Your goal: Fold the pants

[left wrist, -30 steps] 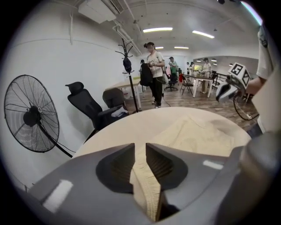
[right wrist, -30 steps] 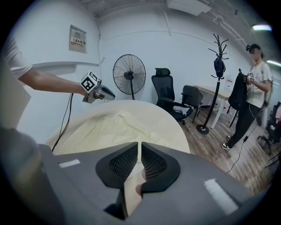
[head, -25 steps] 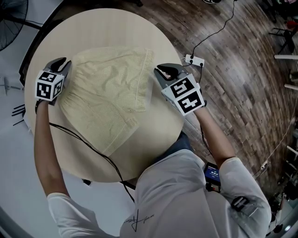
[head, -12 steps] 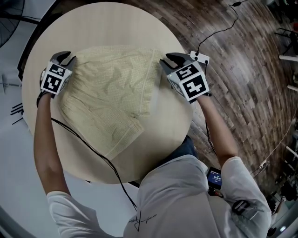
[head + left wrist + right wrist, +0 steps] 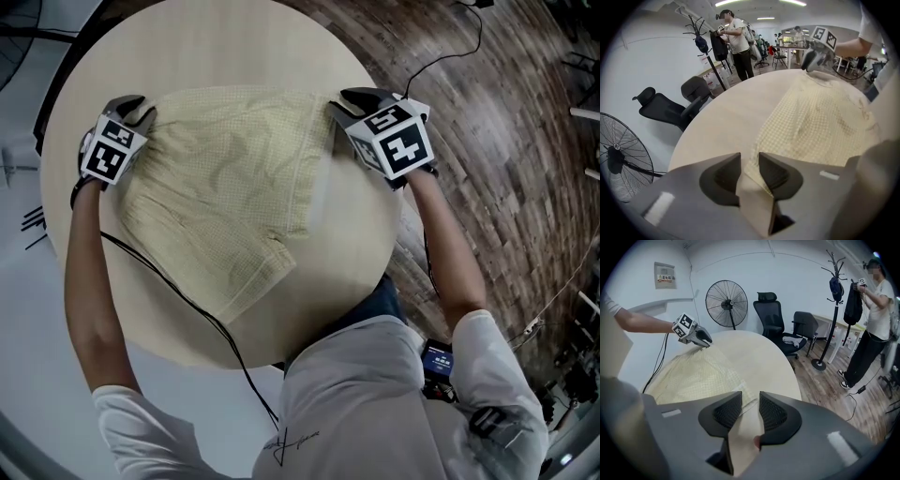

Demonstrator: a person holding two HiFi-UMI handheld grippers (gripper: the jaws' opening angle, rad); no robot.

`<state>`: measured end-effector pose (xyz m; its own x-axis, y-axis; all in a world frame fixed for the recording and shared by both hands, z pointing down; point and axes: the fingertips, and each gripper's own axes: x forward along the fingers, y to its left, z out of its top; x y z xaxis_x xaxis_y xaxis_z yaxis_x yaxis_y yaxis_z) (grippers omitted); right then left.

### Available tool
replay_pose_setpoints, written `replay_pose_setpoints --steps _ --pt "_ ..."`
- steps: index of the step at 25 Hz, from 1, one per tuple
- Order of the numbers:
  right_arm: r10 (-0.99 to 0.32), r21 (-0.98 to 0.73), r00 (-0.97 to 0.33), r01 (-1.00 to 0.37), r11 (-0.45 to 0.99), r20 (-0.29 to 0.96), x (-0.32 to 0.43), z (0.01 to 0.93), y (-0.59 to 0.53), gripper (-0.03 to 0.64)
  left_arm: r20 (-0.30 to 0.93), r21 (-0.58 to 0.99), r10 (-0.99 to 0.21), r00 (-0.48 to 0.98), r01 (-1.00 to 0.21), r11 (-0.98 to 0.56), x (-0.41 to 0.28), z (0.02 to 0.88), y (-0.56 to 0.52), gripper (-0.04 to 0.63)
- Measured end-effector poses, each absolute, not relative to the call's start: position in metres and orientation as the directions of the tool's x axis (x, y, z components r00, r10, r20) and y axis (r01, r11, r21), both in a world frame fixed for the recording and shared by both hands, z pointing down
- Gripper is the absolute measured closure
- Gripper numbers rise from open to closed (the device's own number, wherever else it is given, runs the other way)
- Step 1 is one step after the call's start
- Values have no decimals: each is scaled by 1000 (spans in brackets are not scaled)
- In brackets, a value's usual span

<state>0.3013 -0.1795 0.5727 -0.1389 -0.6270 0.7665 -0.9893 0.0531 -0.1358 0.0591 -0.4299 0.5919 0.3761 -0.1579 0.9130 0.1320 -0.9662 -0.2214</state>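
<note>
Pale yellow checked pants (image 5: 225,178) lie spread on the round beige table (image 5: 225,47), one leg reaching toward the near edge. My left gripper (image 5: 142,110) points down at their far left corner. In the left gripper view the left gripper (image 5: 750,164) has just been opening, and the cloth corner lies loose between its pads, unpinched. My right gripper (image 5: 345,101) sits at the far right corner. Its jaws (image 5: 751,404) have also just been opening, and the pants' edge (image 5: 698,376) lies just ahead of them. Each gripper shows in the other's view: right (image 5: 811,60), left (image 5: 701,337).
A black cable (image 5: 169,291) trails from the left gripper across the table's near left. Wooden floor (image 5: 506,141) lies beyond the right edge. A standing fan (image 5: 725,303), office chairs (image 5: 771,317), a coat stand (image 5: 834,310) and a person (image 5: 876,310) surround the table.
Both grippers have moved toward the table's far side and sunk to the cloth's far corners. The right one also shifted right. The pants now lie flatter and wider.
</note>
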Motion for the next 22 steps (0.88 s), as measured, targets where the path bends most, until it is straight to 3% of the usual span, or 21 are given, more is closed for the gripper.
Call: replay_pose_setpoints --steps 6,17,22 --pt "-588 -165 -207 -978 125 782 294 583 -190 485 922 -176 -108 373 151 -973 58 596 -434 469" --pt "-572 -143 -193 -981 133 797 297 592 -191 486 922 -107 -41 386 150 -983 54 602 -431 469" --pt "-567 -151 -204 -979 140 798 289 590 -192 571 924 -158 -81 373 181 -971 52 602 -434 469"
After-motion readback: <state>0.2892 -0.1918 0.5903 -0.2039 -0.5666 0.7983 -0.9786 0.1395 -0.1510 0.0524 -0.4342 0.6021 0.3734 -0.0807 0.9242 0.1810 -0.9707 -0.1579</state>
